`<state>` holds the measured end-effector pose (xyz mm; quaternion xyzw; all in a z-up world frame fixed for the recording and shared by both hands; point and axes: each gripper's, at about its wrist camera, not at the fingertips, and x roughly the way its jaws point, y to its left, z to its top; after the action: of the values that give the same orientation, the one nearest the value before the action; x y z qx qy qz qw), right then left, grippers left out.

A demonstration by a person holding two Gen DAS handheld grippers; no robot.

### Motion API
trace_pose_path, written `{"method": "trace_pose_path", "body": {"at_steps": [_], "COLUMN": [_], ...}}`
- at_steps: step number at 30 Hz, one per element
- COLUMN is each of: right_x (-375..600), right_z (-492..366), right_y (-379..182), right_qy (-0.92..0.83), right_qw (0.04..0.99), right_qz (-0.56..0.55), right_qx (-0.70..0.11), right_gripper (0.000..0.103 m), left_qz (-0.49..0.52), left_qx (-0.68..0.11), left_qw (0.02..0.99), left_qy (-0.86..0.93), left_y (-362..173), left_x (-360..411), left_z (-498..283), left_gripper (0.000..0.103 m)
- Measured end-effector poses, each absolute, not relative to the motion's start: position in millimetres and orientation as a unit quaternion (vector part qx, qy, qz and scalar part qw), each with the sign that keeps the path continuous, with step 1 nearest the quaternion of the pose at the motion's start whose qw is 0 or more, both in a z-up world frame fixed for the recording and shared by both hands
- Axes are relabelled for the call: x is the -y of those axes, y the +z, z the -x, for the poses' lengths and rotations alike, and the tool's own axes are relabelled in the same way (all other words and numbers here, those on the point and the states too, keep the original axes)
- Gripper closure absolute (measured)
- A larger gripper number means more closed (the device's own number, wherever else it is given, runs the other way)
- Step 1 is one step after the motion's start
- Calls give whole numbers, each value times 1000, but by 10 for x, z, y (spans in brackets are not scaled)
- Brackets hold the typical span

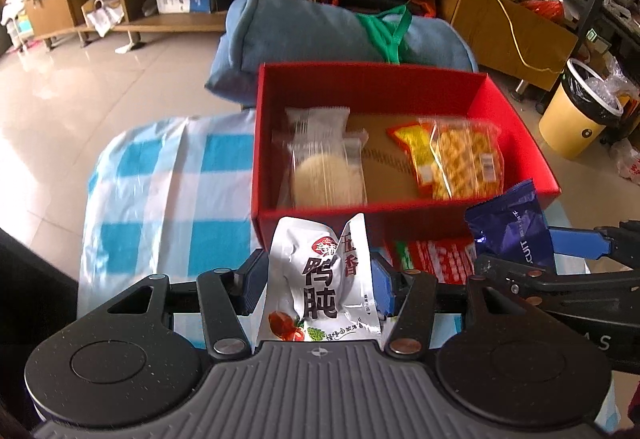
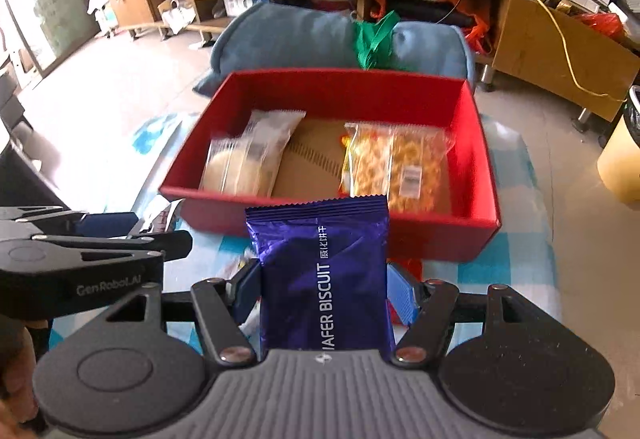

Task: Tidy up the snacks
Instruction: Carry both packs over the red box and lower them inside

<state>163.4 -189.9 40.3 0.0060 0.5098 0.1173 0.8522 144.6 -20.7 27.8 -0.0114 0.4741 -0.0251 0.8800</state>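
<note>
My left gripper (image 1: 318, 285) is shut on a white snack pouch (image 1: 320, 279) with black Chinese print, held just in front of the red box (image 1: 320, 227). My right gripper (image 2: 324, 287) is shut on a purple wafer biscuit pack (image 2: 324, 271), also just before the red box's (image 2: 480, 159) near wall. The box holds a clear-wrapped round cake (image 1: 324, 163) on the left and a yellow-orange snack bag (image 1: 460, 155) on the right. The right gripper and its purple pack (image 1: 508, 227) show at the right of the left wrist view.
The box stands on a blue-and-white checked cloth (image 1: 168, 191). A red snack packet (image 1: 440, 259) lies on the cloth by the box's near wall. A blue cushion (image 1: 320, 27) lies behind the box. A yellow bin (image 1: 580, 111) stands on the floor to the right.
</note>
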Motion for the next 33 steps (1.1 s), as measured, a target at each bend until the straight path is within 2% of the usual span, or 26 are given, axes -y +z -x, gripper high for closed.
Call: {"method": "trace_pose_path", "body": {"at_steps": [13, 33], "right_x": [1977, 2026], "right_z": [-2153, -2787], "right_y": [479, 24], "right_qy": [90, 59], "right_qw": [869, 862], "right_qz": [-23, -28], "right_qx": [-486, -502], "right_gripper": [39, 39], "left_qz": [-5, -27], "left_qx": [-458, -457], "left_qw": [889, 889], "left_qy": [-20, 3], "left_y": [322, 59], "left_x": [329, 440], "left_z": [-1926, -2448], "left_gripper": [42, 41]}}
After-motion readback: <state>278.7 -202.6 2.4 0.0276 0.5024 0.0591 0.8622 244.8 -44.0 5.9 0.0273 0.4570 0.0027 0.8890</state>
